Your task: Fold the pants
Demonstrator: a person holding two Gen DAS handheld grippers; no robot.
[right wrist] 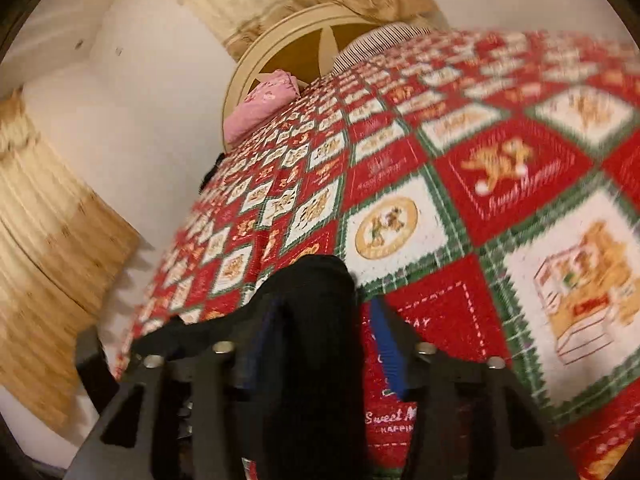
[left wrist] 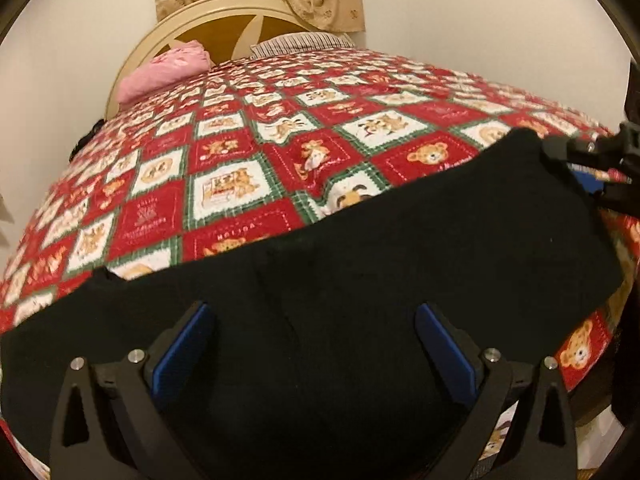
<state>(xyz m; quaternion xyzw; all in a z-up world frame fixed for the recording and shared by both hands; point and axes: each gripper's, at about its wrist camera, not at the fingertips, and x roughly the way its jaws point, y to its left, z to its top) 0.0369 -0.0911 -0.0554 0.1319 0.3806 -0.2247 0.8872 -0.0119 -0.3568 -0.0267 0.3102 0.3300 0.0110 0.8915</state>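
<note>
Black pants [left wrist: 360, 248] lie spread across the near part of the bed. My left gripper [left wrist: 316, 348] is open just above the dark cloth, its blue pads [left wrist: 180, 352] wide apart with nothing between them. My right gripper [left wrist: 588, 164] shows at the right edge of the left wrist view, at the far right corner of the pants. In the right wrist view my right gripper [right wrist: 320, 344] has a bunch of the black pants [right wrist: 316, 320] between its fingers; the jaws stand partly apart, the cloth against the left pad and a gap before the right blue pad [right wrist: 386, 344].
The bed carries a red, white and green teddy-bear quilt [left wrist: 248, 152]. A pink pillow [left wrist: 164, 68] and a striped pillow [left wrist: 296, 42] lie at the cream headboard [left wrist: 224, 12]. White walls and beige curtains [right wrist: 52, 248] surround the bed.
</note>
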